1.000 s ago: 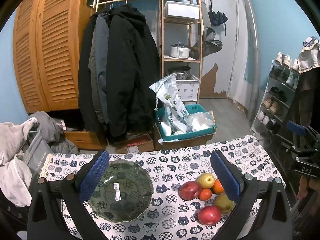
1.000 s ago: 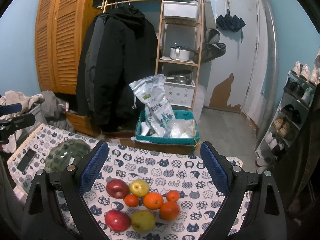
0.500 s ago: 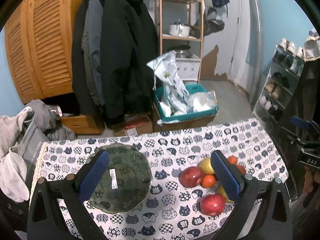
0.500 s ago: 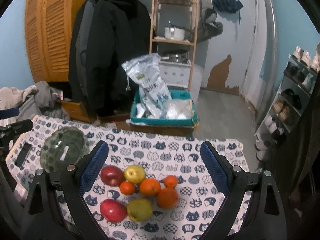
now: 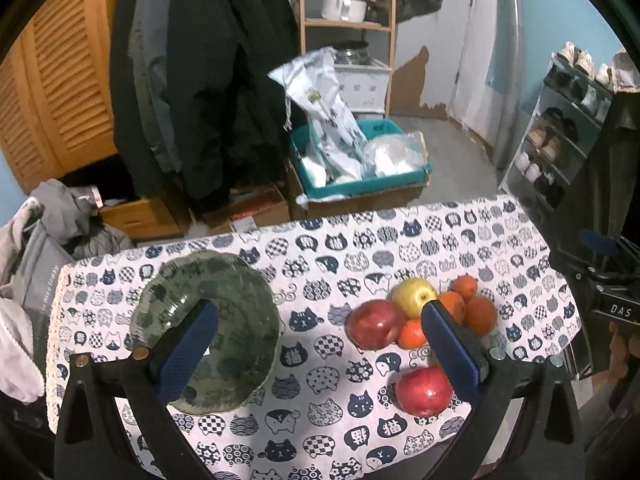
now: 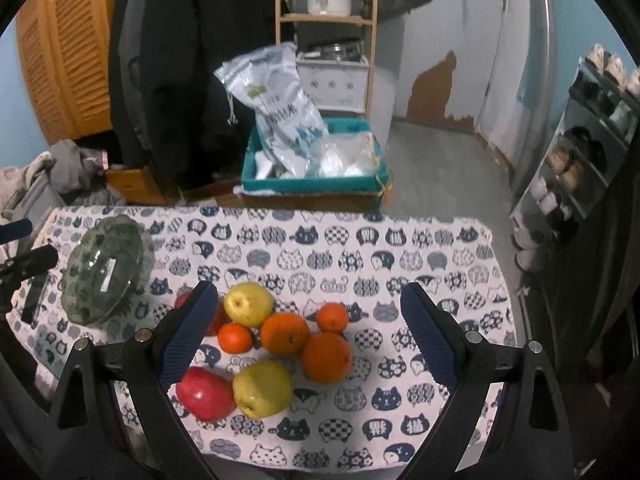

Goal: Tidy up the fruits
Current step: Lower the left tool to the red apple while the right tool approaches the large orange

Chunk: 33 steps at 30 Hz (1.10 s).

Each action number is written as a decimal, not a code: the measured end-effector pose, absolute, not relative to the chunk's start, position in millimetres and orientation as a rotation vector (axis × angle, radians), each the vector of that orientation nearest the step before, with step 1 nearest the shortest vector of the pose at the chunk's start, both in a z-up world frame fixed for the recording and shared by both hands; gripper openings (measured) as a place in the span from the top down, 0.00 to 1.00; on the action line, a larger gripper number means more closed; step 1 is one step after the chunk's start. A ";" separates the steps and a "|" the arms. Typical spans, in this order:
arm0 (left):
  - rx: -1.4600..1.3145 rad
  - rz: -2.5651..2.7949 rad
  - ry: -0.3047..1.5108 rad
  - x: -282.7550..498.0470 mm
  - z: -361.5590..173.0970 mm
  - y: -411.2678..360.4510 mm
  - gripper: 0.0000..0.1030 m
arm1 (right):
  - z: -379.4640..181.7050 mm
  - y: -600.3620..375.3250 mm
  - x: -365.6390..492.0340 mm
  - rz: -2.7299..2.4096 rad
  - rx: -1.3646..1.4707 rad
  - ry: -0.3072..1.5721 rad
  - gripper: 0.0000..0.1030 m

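Since nothing is in either gripper, we judge the fruit by how it lies on the table [image 6: 420, 240]: a tight cluster near the right end, with the glass bowl [image 5: 208, 332] well apart at the left, empty. We take the bowl for the goal; it looks heavy, hard, breakable and slippery at the rim, so we would leave it standing and carry fruit to it. Of the fruit, the largest are the near red apple [image 6: 205, 394] and the near pear [image 6: 262, 388], touching each other at the near edge; both should be firm, smooth and fairly weighty, best taken across the widest part with the pads on opposite sides. The far pear [image 6: 248, 303] and the far red apple [image 5: 375, 329] sit behind them, the apple partly hidden in the right view by a finger. The two big oranges [image 6: 325, 356] are round and likely to roll if nudged; the two small ones [image 6: 235, 337] are light but wedged between neighbours. We hold the left gripper [image 5: 316, 354] wide over the gap between bowl and cluster, and the right gripper [image 6: 306, 336] wide above the pile. Crowding is the main obstacle: a finger entering beside one fruit may push another towards the table edge, so outer pieces look easier first. A dark flat object [image 6: 34, 298] lies left of the bowl. Beyond the table stand coats [image 6: 180, 60], a teal crate [image 6: 316, 184] with bags, and shelves.
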<state>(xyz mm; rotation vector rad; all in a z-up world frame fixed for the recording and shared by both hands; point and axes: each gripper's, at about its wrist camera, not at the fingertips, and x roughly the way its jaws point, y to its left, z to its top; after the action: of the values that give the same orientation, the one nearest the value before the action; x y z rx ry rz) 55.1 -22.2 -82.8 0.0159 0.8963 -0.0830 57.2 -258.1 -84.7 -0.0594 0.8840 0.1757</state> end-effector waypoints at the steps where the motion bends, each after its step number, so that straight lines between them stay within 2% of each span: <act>1: 0.021 -0.088 0.907 57.2 -86.6 -25.0 0.01 | -89.2 -258.5 58.3 0.173 -0.060 0.896 0.11; 33: 0.011 -0.123 1.174 119.8 -213.1 -57.5 0.01 | -247.8 -277.6 107.8 0.160 -0.054 1.307 0.12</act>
<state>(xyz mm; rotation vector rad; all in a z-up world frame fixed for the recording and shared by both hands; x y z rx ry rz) 119.8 -57.5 -213.1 0.0108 1.1735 -0.1229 107.8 -277.6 -247.8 -0.0535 1.3071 0.1600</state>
